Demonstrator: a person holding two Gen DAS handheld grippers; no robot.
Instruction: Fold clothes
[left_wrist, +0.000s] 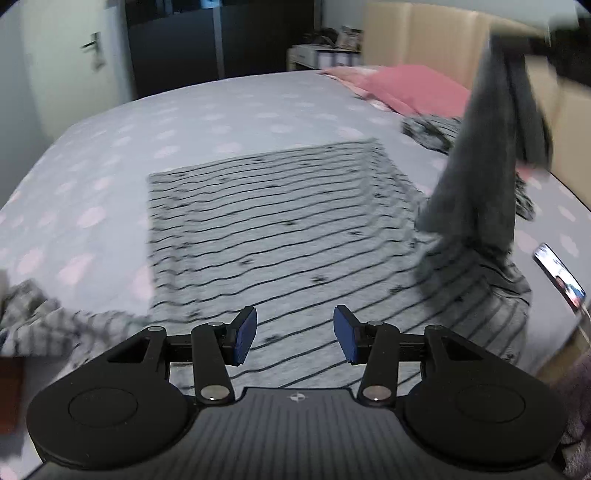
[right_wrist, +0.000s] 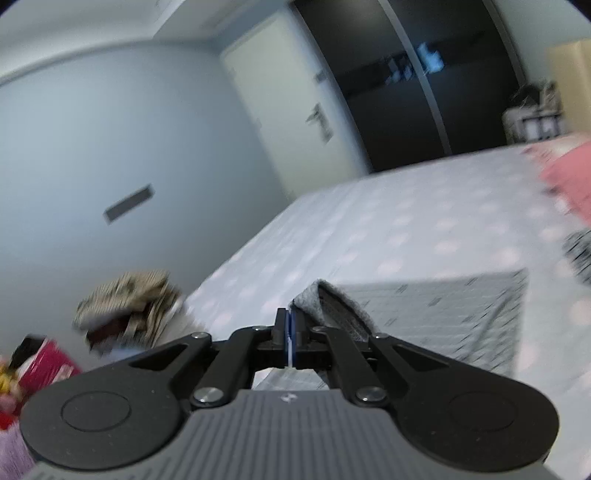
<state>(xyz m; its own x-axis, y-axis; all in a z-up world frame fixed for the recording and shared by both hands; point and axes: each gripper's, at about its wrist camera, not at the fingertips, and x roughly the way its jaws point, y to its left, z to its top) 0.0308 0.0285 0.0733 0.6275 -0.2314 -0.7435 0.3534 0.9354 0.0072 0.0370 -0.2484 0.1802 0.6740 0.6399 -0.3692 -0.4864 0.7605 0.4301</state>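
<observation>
Partway, by the look of it: striped garment (left_wrist: 266, 221) spread flat on the bed (left_wrist: 110, 147), one edge lifted high in the right gripper (right_wrist: 290, 341), fingers clamped on the cloth. Left gripper (left_wrist: 294, 338) hovering over the near hem, fingers apart, empty. More crumpled clothes (left_wrist: 428, 131) near the pillow (left_wrist: 413, 86), seemingly awaiting folding.

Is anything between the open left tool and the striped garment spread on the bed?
Nothing visible. The left tool hovers open directly over the striped garment, with only bare cloth between and ahead of its fingers. The grey garment lifted by the right tool hangs off to the right, touching the striped piece's edge only.
</observation>
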